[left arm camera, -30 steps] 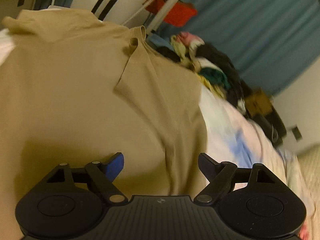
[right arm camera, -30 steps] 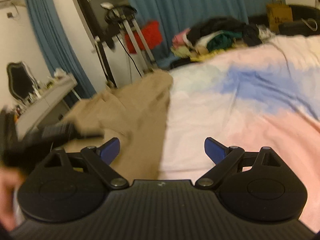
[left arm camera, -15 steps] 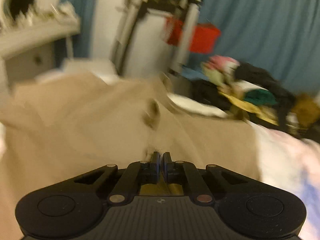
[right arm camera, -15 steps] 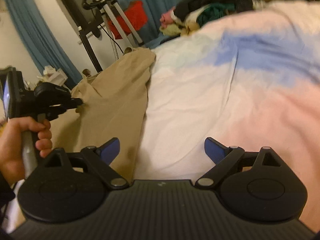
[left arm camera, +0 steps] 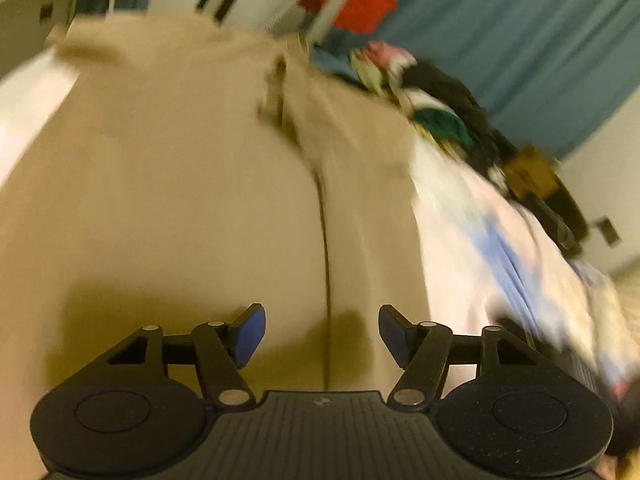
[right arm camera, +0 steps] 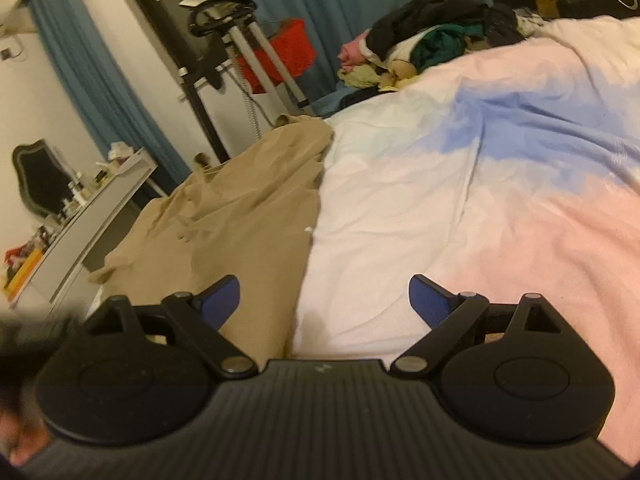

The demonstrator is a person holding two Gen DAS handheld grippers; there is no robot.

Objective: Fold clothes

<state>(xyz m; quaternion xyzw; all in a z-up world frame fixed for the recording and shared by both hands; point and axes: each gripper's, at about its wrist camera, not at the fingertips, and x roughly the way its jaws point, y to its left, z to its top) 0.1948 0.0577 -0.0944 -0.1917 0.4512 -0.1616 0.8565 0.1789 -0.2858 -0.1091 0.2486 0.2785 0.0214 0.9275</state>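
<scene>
A tan garment point(left arm camera: 180, 184) lies spread over the bed and fills most of the left wrist view, with a dark fold line running down its middle. My left gripper point(left arm camera: 320, 334) hovers over its near part, jaws opening, with nothing pinched between the blue pads. In the right wrist view the same tan garment point(right arm camera: 248, 216) lies along the bed's left side. My right gripper point(right arm camera: 324, 300) stands wide open over the garment's right edge and the bedspread point(right arm camera: 460, 200), gripping nothing.
A heap of mixed clothes point(right arm camera: 432, 36) sits at the far end of the bed. A metal stand with a red bag point(right arm camera: 280, 52) and blue curtains stand beyond. A white dresser point(right arm camera: 88, 216) runs along the left. A hand shows at the lower left corner.
The left gripper shut on the tan cloth half a second ago and has since come open again, swinging back over the garment. The right gripper dipped slightly and stayed open.
</scene>
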